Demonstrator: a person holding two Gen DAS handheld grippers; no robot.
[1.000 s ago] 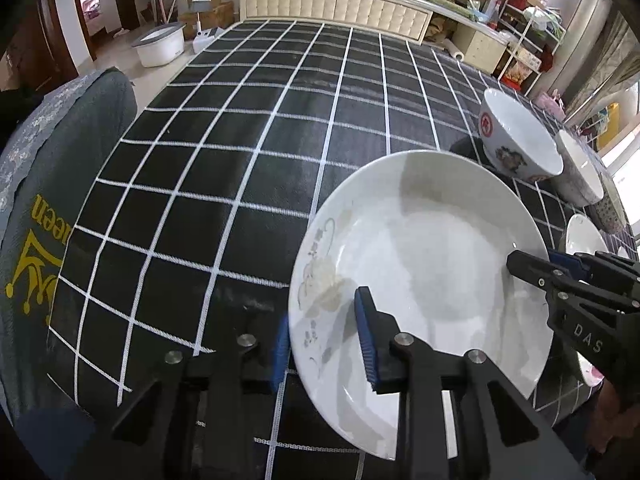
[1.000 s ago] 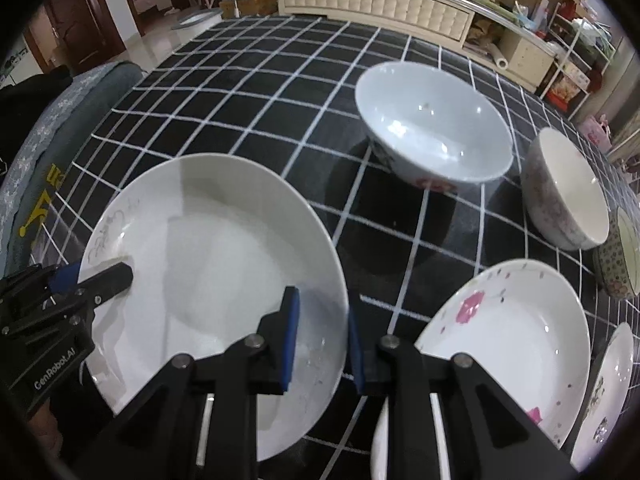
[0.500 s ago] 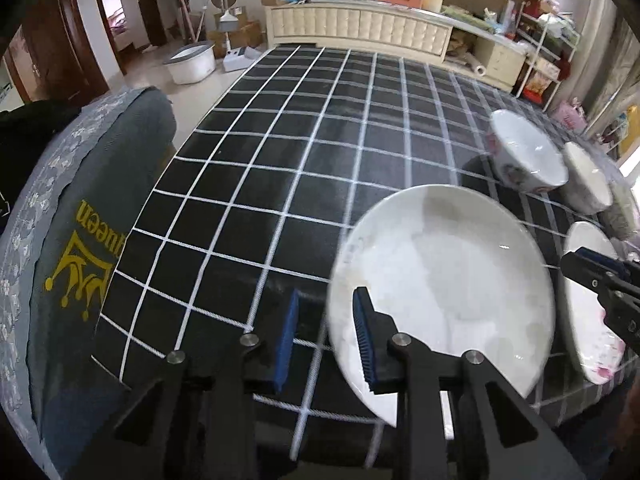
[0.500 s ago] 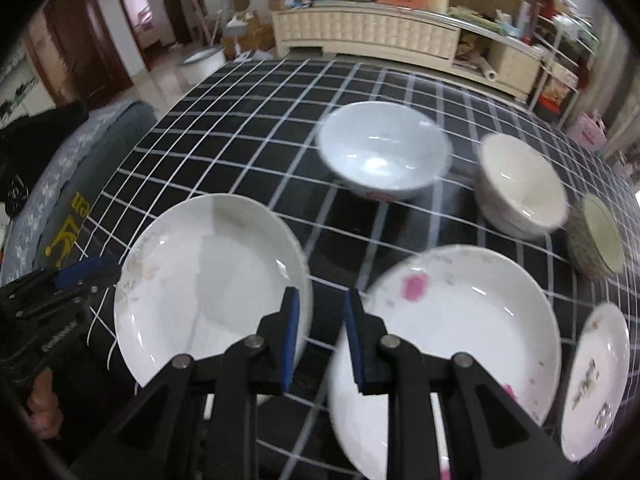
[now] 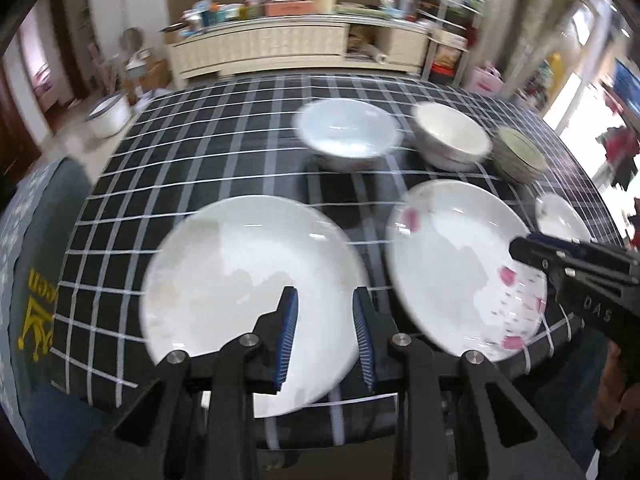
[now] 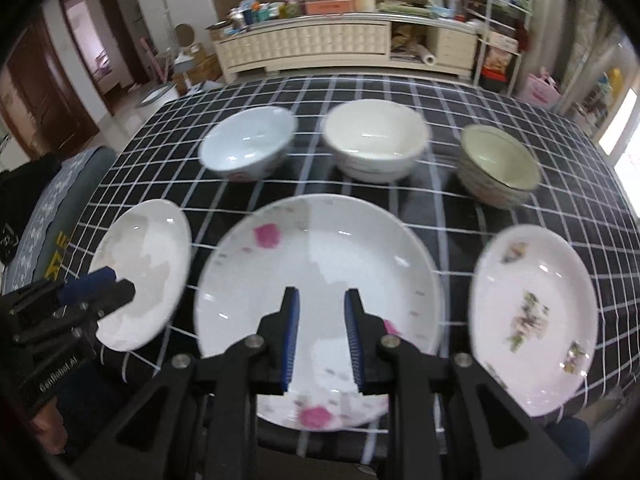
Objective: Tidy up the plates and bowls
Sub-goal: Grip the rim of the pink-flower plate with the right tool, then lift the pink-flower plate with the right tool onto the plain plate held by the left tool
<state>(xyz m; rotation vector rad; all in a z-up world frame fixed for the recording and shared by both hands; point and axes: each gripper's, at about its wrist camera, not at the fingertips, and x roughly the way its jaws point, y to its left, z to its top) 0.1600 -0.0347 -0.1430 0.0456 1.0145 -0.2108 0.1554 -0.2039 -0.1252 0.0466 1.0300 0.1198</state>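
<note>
Three plates lie along the near edge of the checked table: a plain white plate (image 5: pixel 240 272) (image 6: pixel 144 268) at left, a pink-flowered plate (image 5: pixel 460 276) (image 6: pixel 320 280) in the middle, a small floral plate (image 6: pixel 536 320) at right. Behind them stand a pale blue bowl (image 6: pixel 246 142) (image 5: pixel 348 132), a cream bowl (image 6: pixel 376 140) (image 5: pixel 452 136) and a patterned bowl (image 6: pixel 500 164) (image 5: pixel 520 156). My left gripper (image 5: pixel 325 336) is open and empty above the white plate's near rim. My right gripper (image 6: pixel 321 332) is open and empty above the pink-flowered plate.
The black and white checked tablecloth (image 6: pixel 360 92) covers the table. A grey cushion with yellow print (image 5: pixel 32 280) lies off the left edge. A cream sideboard (image 6: pixel 320 44) stands beyond the far edge. The views are blurred by motion.
Both grippers have pulled back and up from the table and swung right. The white plate stays flat on the cloth. More of the bowls and plates has come into view.
</note>
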